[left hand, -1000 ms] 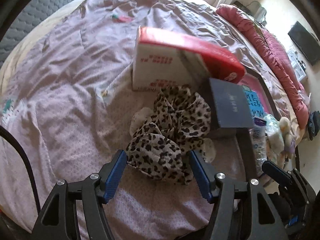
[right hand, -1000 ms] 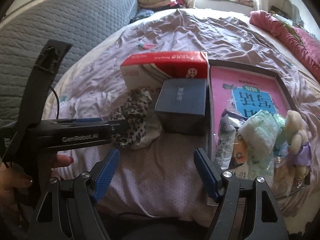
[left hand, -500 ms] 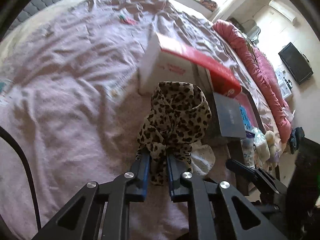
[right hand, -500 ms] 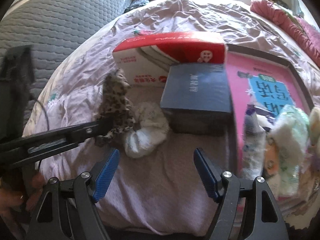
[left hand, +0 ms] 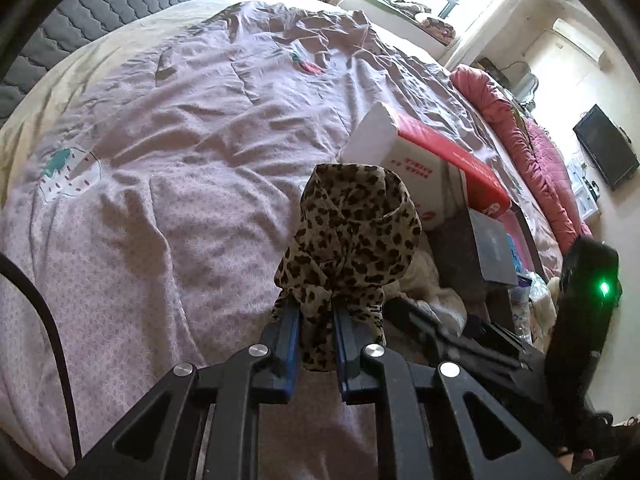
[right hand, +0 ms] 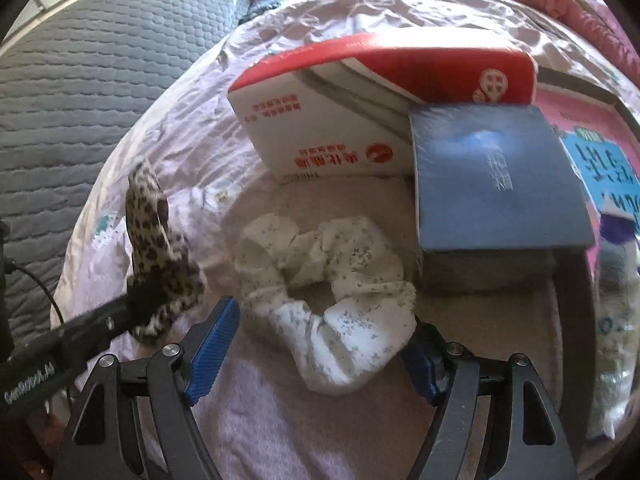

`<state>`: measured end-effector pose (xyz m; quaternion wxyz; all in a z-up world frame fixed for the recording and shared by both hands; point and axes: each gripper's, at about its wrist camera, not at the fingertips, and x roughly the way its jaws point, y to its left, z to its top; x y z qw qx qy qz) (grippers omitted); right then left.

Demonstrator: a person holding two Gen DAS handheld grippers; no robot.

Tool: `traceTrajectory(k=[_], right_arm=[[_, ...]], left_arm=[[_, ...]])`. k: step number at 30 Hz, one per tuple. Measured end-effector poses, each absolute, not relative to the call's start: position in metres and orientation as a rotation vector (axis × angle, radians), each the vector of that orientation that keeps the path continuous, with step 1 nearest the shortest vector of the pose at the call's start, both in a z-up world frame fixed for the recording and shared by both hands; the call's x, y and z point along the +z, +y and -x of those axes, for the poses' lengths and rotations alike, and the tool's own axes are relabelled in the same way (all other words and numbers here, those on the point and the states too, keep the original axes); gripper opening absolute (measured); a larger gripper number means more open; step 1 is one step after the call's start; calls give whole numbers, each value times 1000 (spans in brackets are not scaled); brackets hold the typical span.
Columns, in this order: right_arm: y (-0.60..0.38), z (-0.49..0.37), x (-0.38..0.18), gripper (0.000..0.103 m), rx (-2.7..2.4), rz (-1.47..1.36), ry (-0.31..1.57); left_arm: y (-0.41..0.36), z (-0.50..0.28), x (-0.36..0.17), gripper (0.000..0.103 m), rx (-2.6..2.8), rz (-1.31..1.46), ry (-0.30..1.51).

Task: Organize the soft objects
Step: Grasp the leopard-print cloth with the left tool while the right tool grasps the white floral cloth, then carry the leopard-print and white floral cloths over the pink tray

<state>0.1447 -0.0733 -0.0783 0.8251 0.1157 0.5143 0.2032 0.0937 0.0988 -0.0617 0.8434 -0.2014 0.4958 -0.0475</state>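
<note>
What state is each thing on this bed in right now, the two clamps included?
Left gripper: shut on the leopard scrunchie, lifted.
Right gripper: jaws closing, white scrunchie between them, lying flat on the bedspread.
Red-and-white box: closed.
Dark blue box: closed.

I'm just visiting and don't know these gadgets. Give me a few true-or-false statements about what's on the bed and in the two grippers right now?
1. The left gripper pinches a leopard-print scrunchie. True.
2. The white scrunchie hangs in the air. False: it lies on the bedspread, between the right gripper's closing fingers.
3. The dark blue box sits beside a red-and-white box. True.
4. The bedspread is bright green. False: pale lilac.
</note>
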Motion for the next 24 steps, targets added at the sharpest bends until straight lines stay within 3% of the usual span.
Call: traceTrajectory(k=[1, 4, 13, 24], right_arm=[[-74, -147, -80, 55, 439, -262, 1100], [-71, -149, -83, 43, 455, -212, 1109], [-84, -125, -55, 21, 549, -45, 1022], [-141, -95, -4, 19, 592, -99, 865]], left_arm=[[98, -93, -62, 15, -98, 420, 1048], [96, -92, -61, 15, -103, 418, 1047], [80, -86, -45, 16, -101, 379, 1038], [30, -65, 10, 16, -165, 286, 948]])
